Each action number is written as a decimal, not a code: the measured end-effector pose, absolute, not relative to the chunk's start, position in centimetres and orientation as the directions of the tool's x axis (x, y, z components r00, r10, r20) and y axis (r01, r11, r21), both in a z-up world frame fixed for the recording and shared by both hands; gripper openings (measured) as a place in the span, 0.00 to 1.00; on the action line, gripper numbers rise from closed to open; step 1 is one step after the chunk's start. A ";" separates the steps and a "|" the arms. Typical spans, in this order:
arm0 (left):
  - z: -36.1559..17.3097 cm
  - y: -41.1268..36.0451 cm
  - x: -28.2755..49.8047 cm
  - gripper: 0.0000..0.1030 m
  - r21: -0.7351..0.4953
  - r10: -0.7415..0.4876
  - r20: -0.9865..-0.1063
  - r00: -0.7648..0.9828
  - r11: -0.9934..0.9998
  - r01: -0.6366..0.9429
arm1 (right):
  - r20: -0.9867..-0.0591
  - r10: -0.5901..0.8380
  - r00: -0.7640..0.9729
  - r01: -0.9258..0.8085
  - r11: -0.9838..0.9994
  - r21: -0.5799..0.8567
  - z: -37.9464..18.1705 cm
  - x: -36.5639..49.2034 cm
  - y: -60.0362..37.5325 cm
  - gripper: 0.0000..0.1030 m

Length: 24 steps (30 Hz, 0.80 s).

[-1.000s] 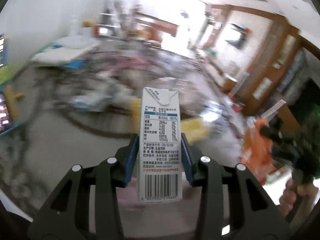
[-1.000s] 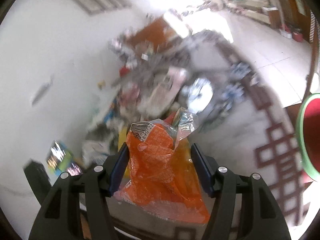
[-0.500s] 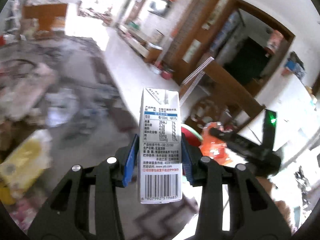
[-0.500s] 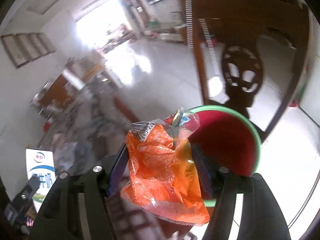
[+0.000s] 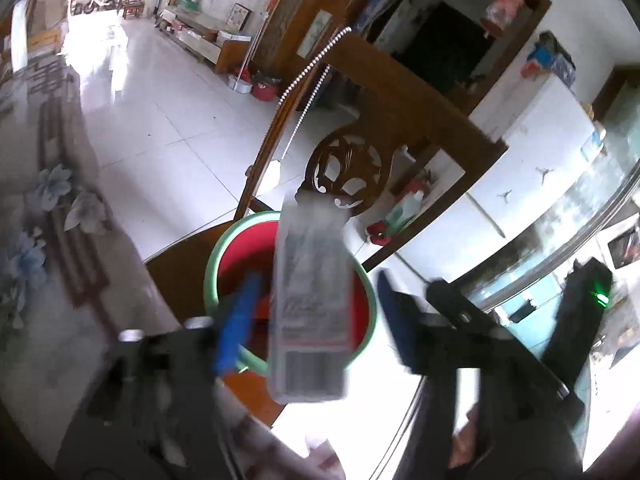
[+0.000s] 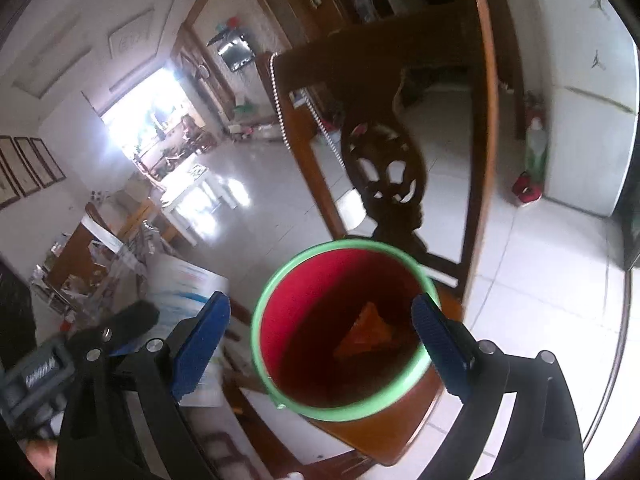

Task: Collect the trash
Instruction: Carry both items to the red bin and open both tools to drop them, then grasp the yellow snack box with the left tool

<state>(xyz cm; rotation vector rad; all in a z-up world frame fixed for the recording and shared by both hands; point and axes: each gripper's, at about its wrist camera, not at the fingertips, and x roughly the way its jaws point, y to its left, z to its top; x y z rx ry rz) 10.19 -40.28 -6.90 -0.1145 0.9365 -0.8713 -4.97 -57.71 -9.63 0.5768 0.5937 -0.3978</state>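
A red bucket with a green rim [image 6: 280,280] stands on a wooden chair seat [image 6: 404,440]; it also shows in the left wrist view [image 5: 210,280]. The orange wrapper [image 6: 366,334] lies inside the bucket. My right gripper [image 6: 320,344] is open and empty right above the bucket. My left gripper [image 5: 312,328] is open, its fingers wide apart over the bucket. The white milk carton [image 5: 312,304] is blurred between the left fingers, touching neither. The carton and left gripper also show at the left of the right wrist view [image 6: 184,292].
The carved wooden chair back [image 6: 384,176] rises behind the bucket. White tiled floor [image 6: 248,232] spreads beyond it. A white fridge [image 6: 592,112] and a green bottle [image 6: 534,152] stand at the right. A patterned grey tablecloth [image 5: 44,216] is at the left.
Both grippers swung over the bucket and opened. The orange wrapper left my right gripper and now lies in the bucket. The carton is loose between my left fingers.
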 end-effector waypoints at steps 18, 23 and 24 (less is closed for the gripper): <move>-3.1 -25.3 3.8 0.73 -0.403 -0.589 -0.608 0.533 0.807 0.432 | -0.495 0.049 0.867 0.177 0.900 0.399 -0.4 -3.2 -46.9 0.92; -2.8 -18.2 1.7 0.73 -0.339 -0.466 -0.638 0.613 0.885 0.319 | -0.500 0.216 0.839 0.013 0.910 0.415 -0.7 -1.5 -39.9 0.93; -3.0 -17.0 1.4 0.73 -0.320 -0.438 -0.647 0.624 0.899 0.300 | -0.512 0.233 0.827 -0.010 0.916 0.400 -1.3 -1.2 -38.4 0.93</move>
